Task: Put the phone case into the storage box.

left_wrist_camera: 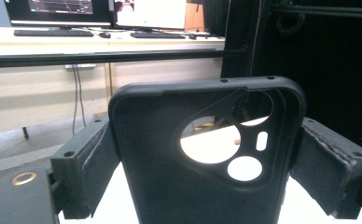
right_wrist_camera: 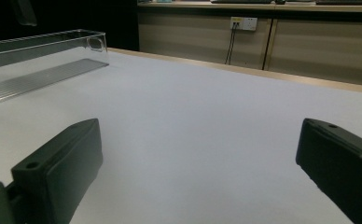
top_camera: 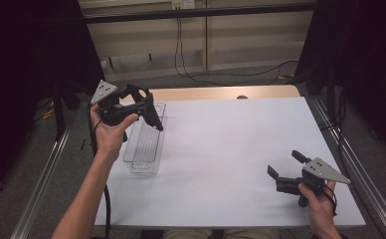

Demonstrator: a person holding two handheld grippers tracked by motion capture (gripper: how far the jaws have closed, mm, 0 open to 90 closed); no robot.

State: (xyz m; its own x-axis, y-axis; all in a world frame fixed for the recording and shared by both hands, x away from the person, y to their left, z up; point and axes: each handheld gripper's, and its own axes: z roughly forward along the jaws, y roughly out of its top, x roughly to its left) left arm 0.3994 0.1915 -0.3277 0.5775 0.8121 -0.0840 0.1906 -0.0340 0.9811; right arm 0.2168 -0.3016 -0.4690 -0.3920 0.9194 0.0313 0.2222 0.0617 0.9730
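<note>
My left gripper (top_camera: 139,105) is held up above the table's left side, shut on a black phone case (top_camera: 153,118). In the left gripper view the phone case (left_wrist_camera: 156,158) stands upright between the two jaws, with its camera cut-outs at the upper right. Below it a clear plastic tray (top_camera: 145,144) lies on the white table (top_camera: 221,149). My right gripper (top_camera: 283,163) hovers low near the table's front right corner, open, with nothing between its fingers (right_wrist_camera: 62,163). The clear tray (right_wrist_camera: 44,60) shows far off at the left of the right gripper view.
The table's wooden back edge (top_camera: 221,93) borders a grey floor with cables. Metal rails (top_camera: 350,164) run along both sides of the table. Desks with monitors and keyboards (left_wrist_camera: 48,32) stand beyond, along with dark curtains.
</note>
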